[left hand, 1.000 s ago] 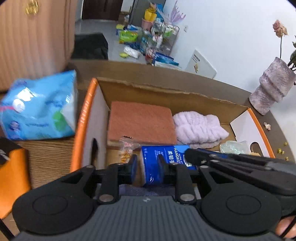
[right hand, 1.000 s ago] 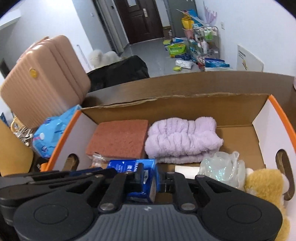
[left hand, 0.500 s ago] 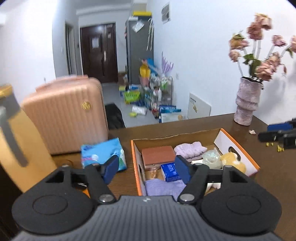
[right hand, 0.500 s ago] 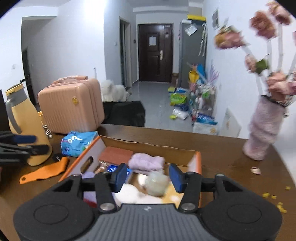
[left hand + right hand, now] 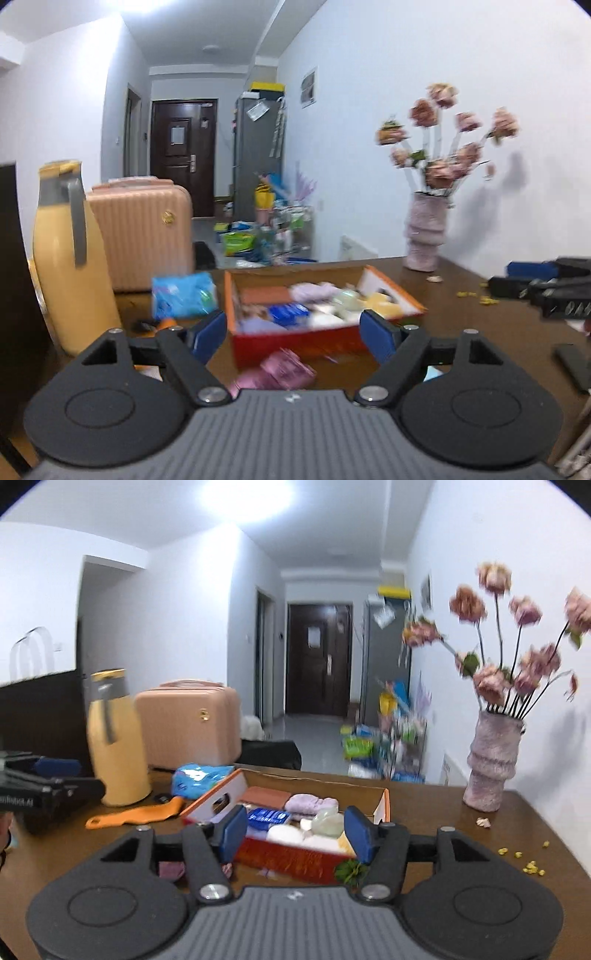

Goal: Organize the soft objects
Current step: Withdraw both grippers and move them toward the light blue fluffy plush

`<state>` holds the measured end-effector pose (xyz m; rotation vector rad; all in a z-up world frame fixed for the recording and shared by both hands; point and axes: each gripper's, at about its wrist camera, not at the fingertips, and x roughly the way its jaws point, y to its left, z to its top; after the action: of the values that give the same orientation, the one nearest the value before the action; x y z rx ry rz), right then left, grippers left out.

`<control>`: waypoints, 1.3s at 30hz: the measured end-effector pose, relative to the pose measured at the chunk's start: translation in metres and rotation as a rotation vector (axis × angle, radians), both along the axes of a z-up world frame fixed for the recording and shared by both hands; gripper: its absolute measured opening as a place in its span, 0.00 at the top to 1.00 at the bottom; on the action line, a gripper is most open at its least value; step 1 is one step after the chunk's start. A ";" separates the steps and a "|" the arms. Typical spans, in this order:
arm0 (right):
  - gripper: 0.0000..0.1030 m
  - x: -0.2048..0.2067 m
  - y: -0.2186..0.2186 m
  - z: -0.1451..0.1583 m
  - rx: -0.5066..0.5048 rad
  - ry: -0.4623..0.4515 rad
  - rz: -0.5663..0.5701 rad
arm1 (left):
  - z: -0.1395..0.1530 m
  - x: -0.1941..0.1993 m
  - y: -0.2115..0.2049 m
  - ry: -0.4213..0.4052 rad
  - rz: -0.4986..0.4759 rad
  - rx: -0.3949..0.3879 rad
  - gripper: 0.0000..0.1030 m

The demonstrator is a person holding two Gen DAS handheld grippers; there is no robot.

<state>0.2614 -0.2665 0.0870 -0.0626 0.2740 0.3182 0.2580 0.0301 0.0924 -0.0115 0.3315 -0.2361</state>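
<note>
Both the left gripper (image 5: 293,334) and right gripper (image 5: 295,832) are opening, empty, facing the filled box (image 5: 295,862); yellow jug (image 5: 118,746) and vase (image 5: 491,760) flank it

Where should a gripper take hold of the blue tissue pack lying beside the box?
Probably across the blue tissue pack's soft middle, coming from above: it lies flat on the table with the box close on one side. Both grippers are empty, their jaws opening.
</note>
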 end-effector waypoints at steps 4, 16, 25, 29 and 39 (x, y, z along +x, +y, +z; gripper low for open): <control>0.33 -0.068 0.008 -0.035 0.012 -0.042 0.002 | -0.027 -0.071 -0.006 -0.081 0.041 -0.036 0.13; 0.17 -0.135 0.003 -0.089 0.073 0.023 -0.001 | -0.067 -0.112 -0.024 -0.016 0.075 0.004 0.03; 0.18 -0.049 -0.024 -0.102 0.152 0.166 -0.094 | -0.080 -0.046 -0.050 0.048 0.015 0.018 0.01; 0.19 0.014 -0.031 -0.120 0.179 0.264 -0.098 | -0.090 0.002 -0.063 0.045 -0.006 0.058 0.01; 0.20 0.127 -0.021 -0.150 0.117 0.346 -0.100 | -0.114 0.096 -0.069 0.153 0.004 0.030 0.01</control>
<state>0.3885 -0.2871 -0.0630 0.1229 0.5985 0.2441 0.3535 -0.0391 -0.0211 -0.0010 0.4874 -0.2266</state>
